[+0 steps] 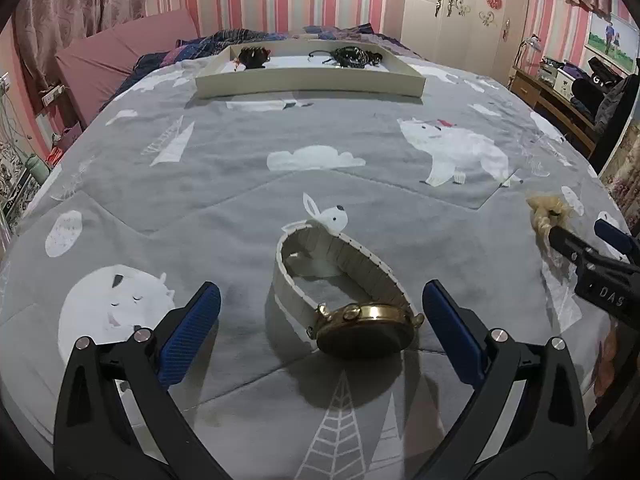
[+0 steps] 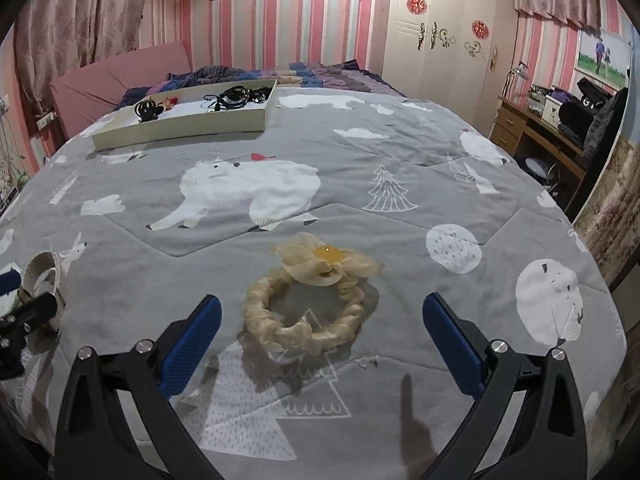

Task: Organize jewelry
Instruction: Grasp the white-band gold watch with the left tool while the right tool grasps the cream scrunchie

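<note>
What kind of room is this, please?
Most likely a home bedroom: the work surface is a bed with a grey animal-print quilt, a white wardrobe stands against the pink striped wall, and a wooden desk sits at the right.

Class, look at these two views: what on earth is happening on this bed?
A person holds two grippers over a grey animal-print quilt. The left gripper, jaws open, straddles a gold-cased watch with a white band. The right gripper, also open, faces a cream fabric hair tie with a yellow centre. Neither is gripped. A shallow beige tray beyond holds dark jewelry.
</note>
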The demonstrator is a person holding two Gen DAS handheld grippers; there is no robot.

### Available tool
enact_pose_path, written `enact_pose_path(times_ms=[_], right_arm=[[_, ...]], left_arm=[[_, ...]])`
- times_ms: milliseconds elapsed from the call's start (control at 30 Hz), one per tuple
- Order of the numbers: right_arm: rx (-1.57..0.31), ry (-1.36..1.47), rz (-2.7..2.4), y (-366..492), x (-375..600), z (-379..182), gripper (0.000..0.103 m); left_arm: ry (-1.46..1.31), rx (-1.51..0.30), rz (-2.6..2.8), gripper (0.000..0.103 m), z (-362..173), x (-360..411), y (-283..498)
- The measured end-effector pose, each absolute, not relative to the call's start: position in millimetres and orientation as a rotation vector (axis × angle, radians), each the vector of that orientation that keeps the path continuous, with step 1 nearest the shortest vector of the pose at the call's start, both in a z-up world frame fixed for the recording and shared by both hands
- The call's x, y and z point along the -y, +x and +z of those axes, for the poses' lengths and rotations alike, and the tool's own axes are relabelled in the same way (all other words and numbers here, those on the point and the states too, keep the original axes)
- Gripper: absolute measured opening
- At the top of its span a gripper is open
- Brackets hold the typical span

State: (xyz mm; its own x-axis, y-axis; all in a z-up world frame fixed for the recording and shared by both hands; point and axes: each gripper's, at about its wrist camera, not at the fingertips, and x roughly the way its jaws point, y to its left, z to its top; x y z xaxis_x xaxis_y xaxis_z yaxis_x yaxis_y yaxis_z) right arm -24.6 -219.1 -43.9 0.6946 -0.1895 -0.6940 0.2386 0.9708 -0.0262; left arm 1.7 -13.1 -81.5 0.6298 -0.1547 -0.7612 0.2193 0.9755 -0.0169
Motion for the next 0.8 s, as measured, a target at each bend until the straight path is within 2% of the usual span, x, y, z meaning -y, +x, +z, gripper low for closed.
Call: enact_pose_path(times_ms=[167, 500, 633, 667, 733, 800], right_arm=[[-0.767, 0.080, -0.236, -19.6, 221.3, -47.3, 0.101], [-0.797, 0.132, -0.221, -8.9, 225.6, -50.2, 0.100], [-0.814, 0.105, -0.228, -6.5, 219.6, -52.4, 0.099], [-0.823, 0.094, -0.226, -4.9, 217.2, -53.5, 0.096], [-0.850, 0.087, -0.220, -1.5, 214.6, -57.6, 0.074], [-0.863, 0.120, -0.198, -0.4, 216.5, -60.7, 0.070]], left_arm=[[0.095, -0.870, -0.217, 0.099, -87.5, 19.1, 5.3], [0.078, -0.866, -0.274, 0.075, -86.1, 16.8, 6.6], [0.097, -0.861, -0.275, 0.071, -86.3, 21.8, 4.5], [0.099, -0.861, -0.276, 0.070, -86.3, 22.5, 4.3], [0.096, -0.865, -0.281, 0.066, -85.7, 22.8, 4.5], [0.093, -0.870, -0.283, 0.061, -85.3, 21.4, 5.2]])
